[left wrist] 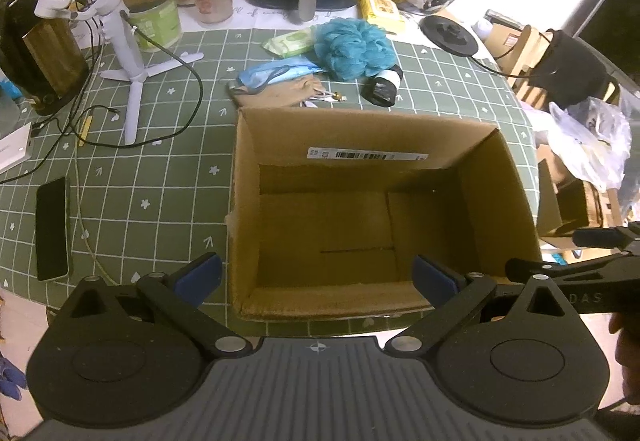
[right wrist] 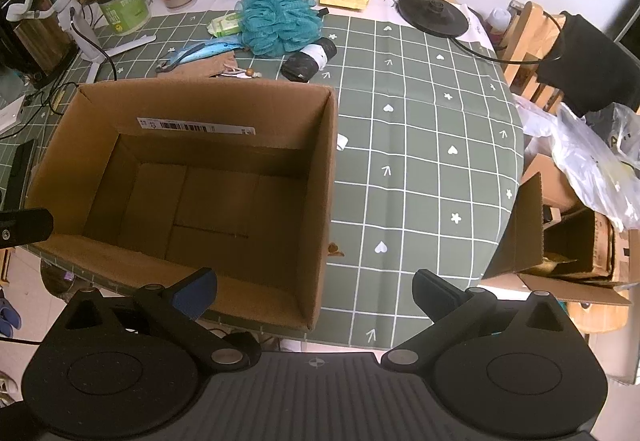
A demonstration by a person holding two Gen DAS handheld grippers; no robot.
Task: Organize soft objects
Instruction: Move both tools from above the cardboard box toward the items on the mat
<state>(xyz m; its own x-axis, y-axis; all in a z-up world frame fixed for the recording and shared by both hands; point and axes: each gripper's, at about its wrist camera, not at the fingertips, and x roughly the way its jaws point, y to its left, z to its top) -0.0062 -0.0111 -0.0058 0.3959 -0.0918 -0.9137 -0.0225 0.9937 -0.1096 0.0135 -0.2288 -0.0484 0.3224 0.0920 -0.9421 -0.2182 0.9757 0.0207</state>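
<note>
The cardboard box [left wrist: 368, 209] stood open and empty on the green grid-patterned worktop [right wrist: 420, 145], a barcode label on the inside of its far wall. Just beyond that far wall lay the soft things in a loose cluster. The teal mesh bath pouf [left wrist: 354, 49] was a round, ruffled ball with no clear long axis. Beside it, a flat green wipes pack [left wrist: 289, 43] sat farther from the box. A blue face mask [left wrist: 276, 75] lay stretched roughly parallel to the box's far wall, overlapping a tan drawstring pouch [left wrist: 280, 93] that touched the box edge. A black roll with a white band [left wrist: 383, 87] lay tilted, one end toward the pouf.

The left gripper [left wrist: 316, 277] hovered over the box's near wall, fingers spread wide, holding nothing. The right gripper [right wrist: 314, 291] hung by the box's near right corner, likewise spread apart.
</note>
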